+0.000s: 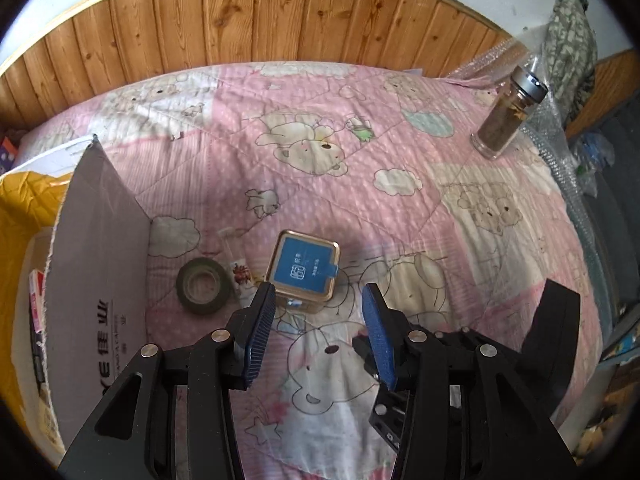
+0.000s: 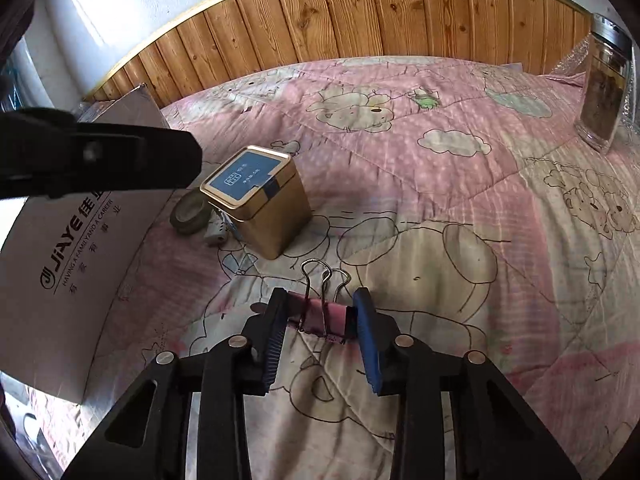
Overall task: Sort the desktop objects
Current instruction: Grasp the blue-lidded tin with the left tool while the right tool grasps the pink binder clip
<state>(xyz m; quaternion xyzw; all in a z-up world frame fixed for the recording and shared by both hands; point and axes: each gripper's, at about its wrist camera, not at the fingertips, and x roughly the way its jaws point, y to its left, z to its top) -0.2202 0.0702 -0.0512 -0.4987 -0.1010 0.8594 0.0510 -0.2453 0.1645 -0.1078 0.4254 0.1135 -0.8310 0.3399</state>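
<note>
A gold square tin with a blue lid [image 1: 304, 270] [image 2: 258, 196] stands on the pink quilt. A roll of dark tape [image 1: 204, 285] [image 2: 189, 212] lies to its left, with a small white item [image 2: 218, 231] between them. My left gripper [image 1: 318, 300] is open and empty, just in front of the tin. My right gripper [image 2: 321, 300] is shut on a pink binder clip [image 2: 322, 316], whose wire handles point forward. The right gripper also shows at the right of the left wrist view [image 1: 554, 320].
A grey cardboard box flap [image 1: 100, 248] [image 2: 76, 264] stands at the left, with a yellow bag [image 1: 20, 216] beyond it. A glass jar with a metal lid [image 1: 508, 114] [image 2: 606, 84] stands at the far right. A wooden panel wall [image 1: 260, 20] runs along the back.
</note>
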